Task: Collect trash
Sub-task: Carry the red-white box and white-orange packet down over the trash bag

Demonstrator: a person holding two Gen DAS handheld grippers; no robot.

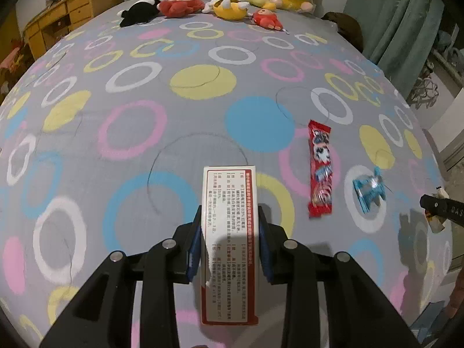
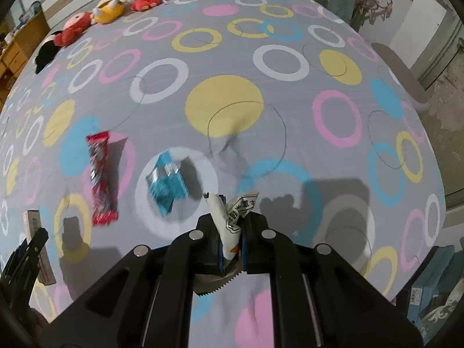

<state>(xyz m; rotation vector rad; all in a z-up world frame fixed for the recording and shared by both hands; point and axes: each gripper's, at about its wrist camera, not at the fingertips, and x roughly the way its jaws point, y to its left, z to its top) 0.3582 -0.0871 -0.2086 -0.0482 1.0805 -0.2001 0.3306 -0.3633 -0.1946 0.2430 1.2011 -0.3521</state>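
My left gripper is shut on a long white box with red print, held above the bed. My right gripper is shut on a crumpled white wrapper with a serrated edge, lifted off the sheet. A red snack wrapper and a blue crumpled wrapper lie flat on the bed sheet between the two grippers. In the left wrist view the right gripper with its wrapper shows at the right edge; in the right wrist view the left gripper and its box show at the left edge.
Several plush toys line the far end of the bed. A wooden dresser stands at the far left, green curtains at the right. Blue boxes sit on the floor beside the bed's right edge.
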